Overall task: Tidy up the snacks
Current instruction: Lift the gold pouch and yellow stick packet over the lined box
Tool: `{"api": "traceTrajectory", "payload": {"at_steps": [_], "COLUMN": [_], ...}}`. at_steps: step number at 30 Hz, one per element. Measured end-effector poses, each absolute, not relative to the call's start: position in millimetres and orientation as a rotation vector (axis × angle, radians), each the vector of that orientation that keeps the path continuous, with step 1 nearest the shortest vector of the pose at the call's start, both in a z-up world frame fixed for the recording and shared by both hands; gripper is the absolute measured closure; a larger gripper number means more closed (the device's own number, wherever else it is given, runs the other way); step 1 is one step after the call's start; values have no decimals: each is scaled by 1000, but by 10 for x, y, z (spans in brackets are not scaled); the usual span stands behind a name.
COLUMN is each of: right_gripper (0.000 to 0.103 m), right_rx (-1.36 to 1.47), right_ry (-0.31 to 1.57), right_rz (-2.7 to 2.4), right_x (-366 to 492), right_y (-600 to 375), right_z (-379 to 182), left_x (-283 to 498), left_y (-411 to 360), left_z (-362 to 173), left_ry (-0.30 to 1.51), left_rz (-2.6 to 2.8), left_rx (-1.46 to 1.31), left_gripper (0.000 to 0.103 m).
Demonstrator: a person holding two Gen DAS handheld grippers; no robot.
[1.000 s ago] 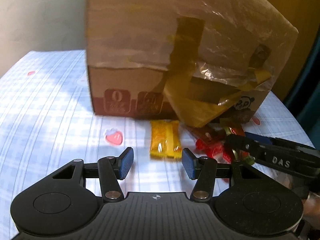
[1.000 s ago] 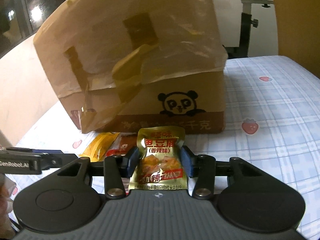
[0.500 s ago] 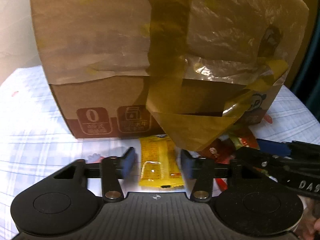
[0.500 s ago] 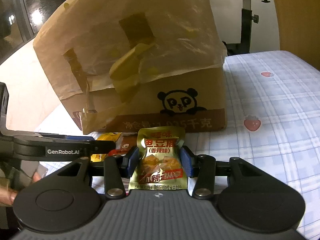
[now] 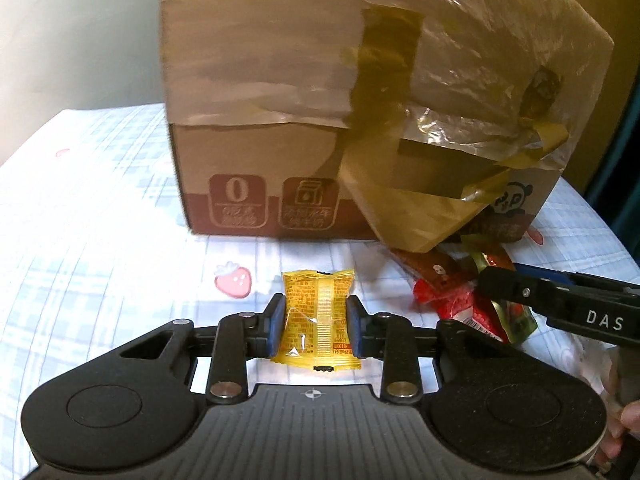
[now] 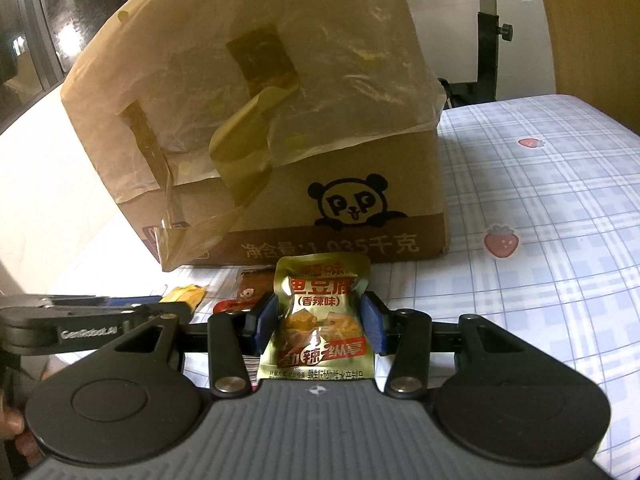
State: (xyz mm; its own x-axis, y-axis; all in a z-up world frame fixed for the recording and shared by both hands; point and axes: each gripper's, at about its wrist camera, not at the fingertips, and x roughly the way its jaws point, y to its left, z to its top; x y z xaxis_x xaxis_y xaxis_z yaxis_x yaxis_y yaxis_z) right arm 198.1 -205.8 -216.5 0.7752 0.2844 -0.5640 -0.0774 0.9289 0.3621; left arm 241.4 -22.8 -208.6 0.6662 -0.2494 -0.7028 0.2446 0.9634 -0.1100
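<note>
My left gripper (image 5: 316, 330) is shut on a yellow snack packet (image 5: 318, 320), held just above the checked cloth. My right gripper (image 6: 320, 320) is shut on a gold snack packet (image 6: 320, 324) with Chinese print. A big cardboard box (image 5: 320, 120) lined with a plastic bag stands right ahead; it also shows in the right wrist view (image 6: 280, 140). A small pile of red and brown snack packets (image 5: 460, 292) lies at the box's front corner, beside the right gripper's arm (image 5: 568, 308).
The cloth (image 6: 540, 240) is pale blue check with strawberry prints. Loose yellow tape and plastic (image 5: 420, 208) hang off the box front. An exercise bike (image 6: 492, 40) stands beyond the table at the right. The left gripper's arm (image 6: 80, 320) reaches in from the left.
My left gripper moved forward around the yellow packet, shut on it and pulled back from the box with it. My right gripper kept hold of the gold packet and barely moved.
</note>
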Motion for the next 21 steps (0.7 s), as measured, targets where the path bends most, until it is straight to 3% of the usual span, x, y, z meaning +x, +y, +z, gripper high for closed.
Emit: {"api": "traceTrajectory", "payload": {"at_steps": [12,21], "right_gripper": [55,55], "right_rx": [334,372], "right_ry": [635,536], "right_rz": [182,113], "right_x": [1924,1559], "right_y": [-2074,-2435], "right_z": [-2115,-1724], "left_x": [2172,2043], "left_y": [87,300], "left_z": [-1752,-1211], "left_ry": [717,579], "left_rz": [-284,-291], "left_rx": [-53,-91], "left_gripper": [69,69]}}
